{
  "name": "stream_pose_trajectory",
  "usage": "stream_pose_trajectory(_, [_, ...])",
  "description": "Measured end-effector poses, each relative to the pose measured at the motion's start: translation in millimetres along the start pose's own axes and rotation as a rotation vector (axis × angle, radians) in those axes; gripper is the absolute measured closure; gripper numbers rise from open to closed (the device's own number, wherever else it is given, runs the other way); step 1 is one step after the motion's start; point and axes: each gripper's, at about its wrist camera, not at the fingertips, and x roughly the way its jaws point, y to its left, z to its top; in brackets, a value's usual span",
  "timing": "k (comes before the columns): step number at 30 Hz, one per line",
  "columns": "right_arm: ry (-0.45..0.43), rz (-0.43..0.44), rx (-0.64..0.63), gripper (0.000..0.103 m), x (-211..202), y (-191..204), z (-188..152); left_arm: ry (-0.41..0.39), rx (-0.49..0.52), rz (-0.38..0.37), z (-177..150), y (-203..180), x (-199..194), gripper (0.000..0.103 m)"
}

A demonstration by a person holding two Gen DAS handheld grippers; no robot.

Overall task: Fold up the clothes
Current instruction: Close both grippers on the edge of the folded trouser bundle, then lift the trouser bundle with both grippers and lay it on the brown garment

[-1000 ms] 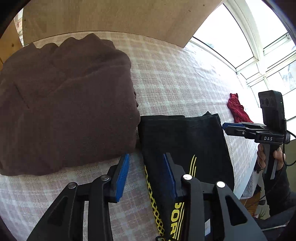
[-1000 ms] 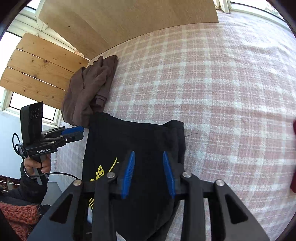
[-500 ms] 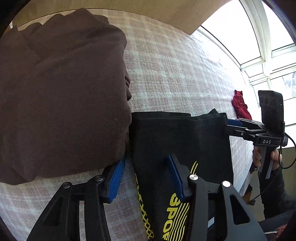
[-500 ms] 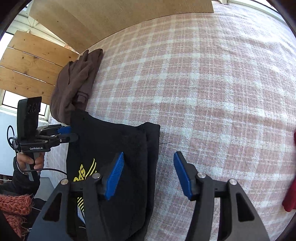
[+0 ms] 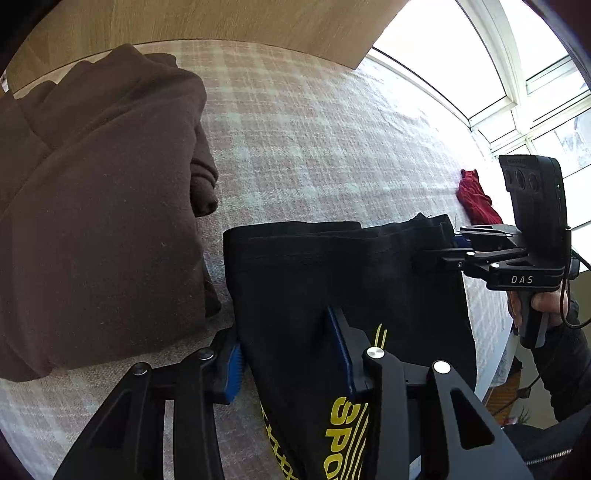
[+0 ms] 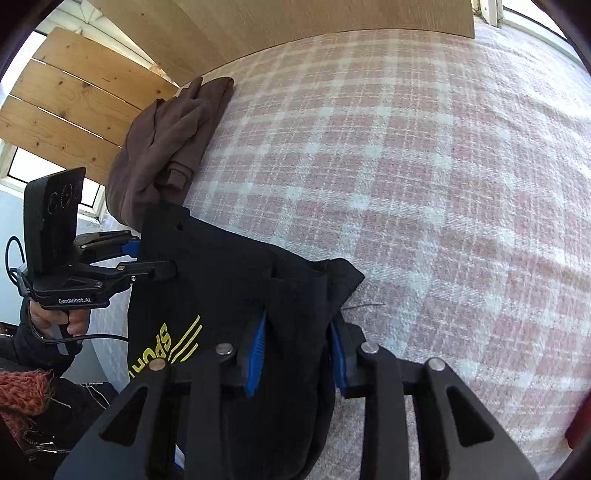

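Note:
A black garment with yellow "SPORT" print [image 5: 332, 280] lies on the checked bed cover, its near part hanging over the edge; it also shows in the right wrist view [image 6: 229, 280]. My left gripper [image 5: 291, 354] is open, its fingers straddling the garment's left edge. It shows from the side in the right wrist view [image 6: 155, 258]. My right gripper [image 6: 297, 354] is open, its blue pads on both sides of the garment's bunched right edge. It shows in the left wrist view [image 5: 439, 254] at the garment's right corner.
A folded brown garment [image 5: 96, 206] lies at the left, touching the black one; it also shows in the right wrist view [image 6: 170, 147]. A red cloth [image 5: 474, 197] lies at the far right by the window. A wooden headboard [image 6: 258, 33] stands behind the bed cover [image 6: 424, 166].
Both grippers moved in onto the black garment's two side edges. The right gripper's fingers have narrowed around the bunched right edge.

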Motion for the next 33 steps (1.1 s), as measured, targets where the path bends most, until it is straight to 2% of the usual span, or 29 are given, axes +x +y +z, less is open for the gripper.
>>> stream_pose_trajectory(4, [-0.073,0.018,-0.04,0.085,-20,13,-15,-0.046,-0.017,-0.075,-10,2,-10,0.085])
stream_pose_trajectory(9, [-0.16,0.018,-0.115,0.085,-54,51,-38,-0.131,0.011,-0.127,-33,-8,-49,0.087])
stream_pose_trajectory(12, [-0.185,0.038,-0.079,0.086,-66,65,-42,-0.155,-0.012,-0.155,-46,-10,-72,0.087])
stream_pose_trajectory(16, [-0.229,0.02,-0.133,0.086,-85,99,-38,-0.21,-0.045,-0.174,-57,-6,-106,0.088])
stream_pose_trajectory(21, [-0.292,0.023,-0.249,0.086,-110,155,-29,-0.352,-0.011,-0.114,-72,-11,-164,0.088])
stream_pose_trajectory(27, [-0.352,0.091,-0.339,0.086,-123,220,-11,-0.504,0.015,-0.014,-89,3,-250,0.088])
stream_pose_trajectory(30, [-0.363,0.114,-0.367,0.086,-115,243,11,-0.545,0.049,0.083,-78,13,-276,0.088])
stream_pose_trajectory(33, [-0.357,0.123,-0.371,0.086,-95,256,47,-0.545,0.064,0.164,-47,37,-278,0.088])
